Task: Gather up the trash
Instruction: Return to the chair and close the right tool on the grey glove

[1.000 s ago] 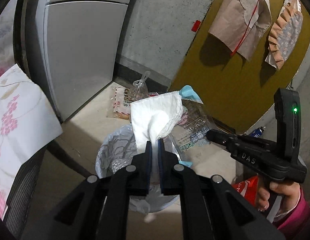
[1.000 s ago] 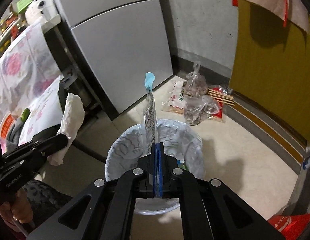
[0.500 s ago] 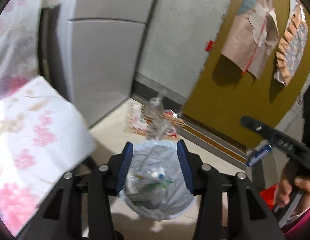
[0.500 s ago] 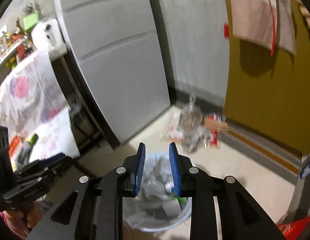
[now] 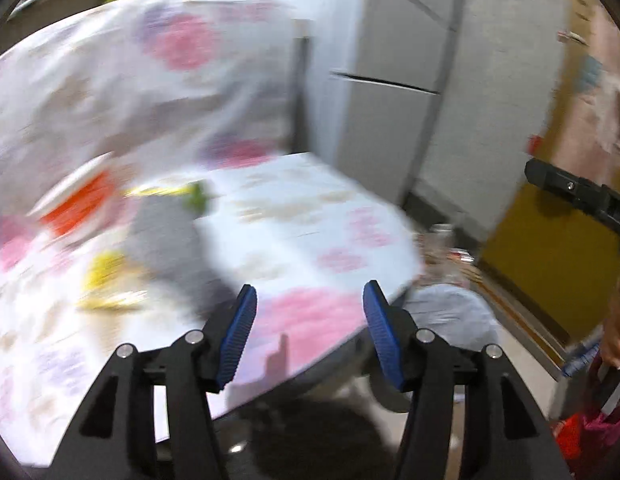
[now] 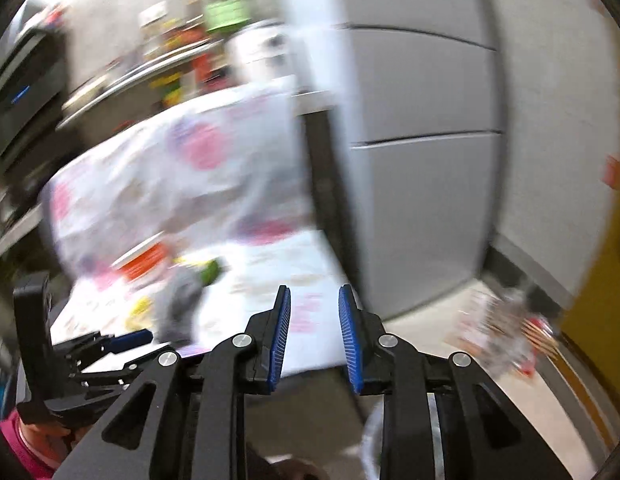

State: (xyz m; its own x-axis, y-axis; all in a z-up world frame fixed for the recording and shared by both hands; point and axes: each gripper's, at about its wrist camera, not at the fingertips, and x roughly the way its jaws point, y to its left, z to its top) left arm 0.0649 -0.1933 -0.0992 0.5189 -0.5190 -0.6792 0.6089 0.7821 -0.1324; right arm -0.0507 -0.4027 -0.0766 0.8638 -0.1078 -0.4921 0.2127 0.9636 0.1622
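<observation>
Both views are motion-blurred. My left gripper (image 5: 308, 300) is open and empty, held over the corner of a table with a white, pink-flowered cloth (image 5: 294, 216). My right gripper (image 6: 312, 300) is open and empty, also facing that table (image 6: 306, 280). The bin with a grey liner (image 5: 450, 312) sits on the floor just past the table corner, partly hidden; a sliver of it shows in the right wrist view (image 6: 372, 440). On the table lie blurred items: an orange and white pack (image 5: 76, 200), a green and yellow wrapper (image 5: 190, 194), yellow scraps (image 5: 106, 276) and a grey piece (image 6: 178, 300).
A grey fridge (image 5: 386, 92) stands behind the table, with a yellow door (image 5: 550, 248) to its right. Plastic bags of goods (image 6: 502, 332) lie on the floor by the wall. A shelf with bottles and boxes (image 6: 182, 60) is behind the table.
Both grippers let go of their trash over the bin, opened, then swung up and left from the bin toward the table.
</observation>
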